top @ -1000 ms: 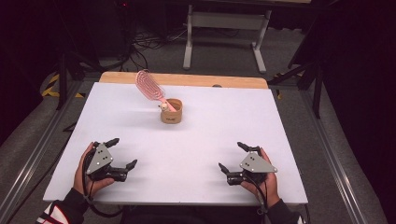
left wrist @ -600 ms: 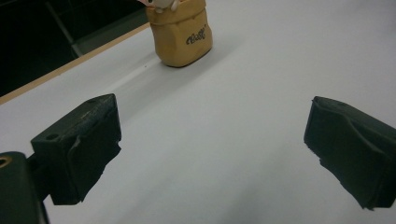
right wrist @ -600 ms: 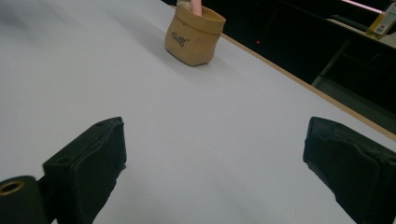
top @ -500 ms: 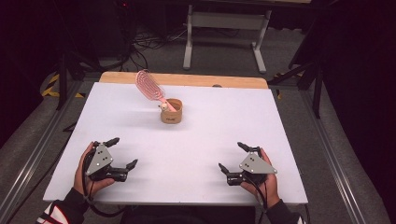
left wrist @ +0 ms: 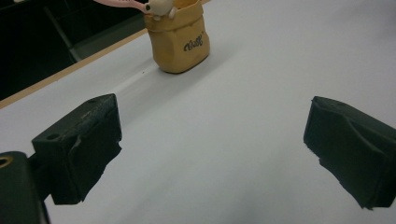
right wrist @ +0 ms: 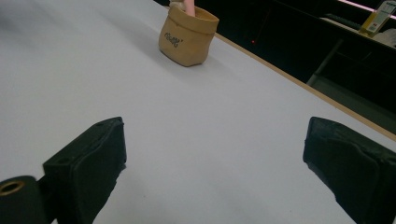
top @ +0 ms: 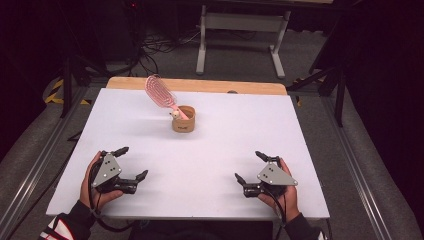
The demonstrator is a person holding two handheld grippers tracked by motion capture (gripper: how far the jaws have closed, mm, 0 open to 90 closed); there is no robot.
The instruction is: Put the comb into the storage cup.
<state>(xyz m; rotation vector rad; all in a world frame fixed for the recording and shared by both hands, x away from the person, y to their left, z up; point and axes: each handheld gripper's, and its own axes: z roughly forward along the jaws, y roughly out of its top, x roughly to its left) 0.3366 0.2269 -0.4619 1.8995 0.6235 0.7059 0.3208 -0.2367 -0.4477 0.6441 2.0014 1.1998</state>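
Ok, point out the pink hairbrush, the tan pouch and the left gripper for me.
pink hairbrush (top: 156,90), high view, on its bristle head.
tan pouch (left wrist: 180,44), left gripper view, on its front wall beside the lettering.
left gripper (top: 132,163), high view, midway between its open jaw tips.

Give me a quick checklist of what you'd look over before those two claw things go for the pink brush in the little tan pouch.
1. Left gripper jaws apart and holding nothing: ok.
2. Right gripper jaws apart and holding nothing: ok.
3. Tan pouch standing upright on the white table: ok.
4. Pink brush leaning out of the pouch, head up and tilted to the far left, with its head free to grasp: ok.
5. Bare table between both grippers and the pouch: ok.
6. Whether the pouch will stay put when the brush is pulled: cannot tell.
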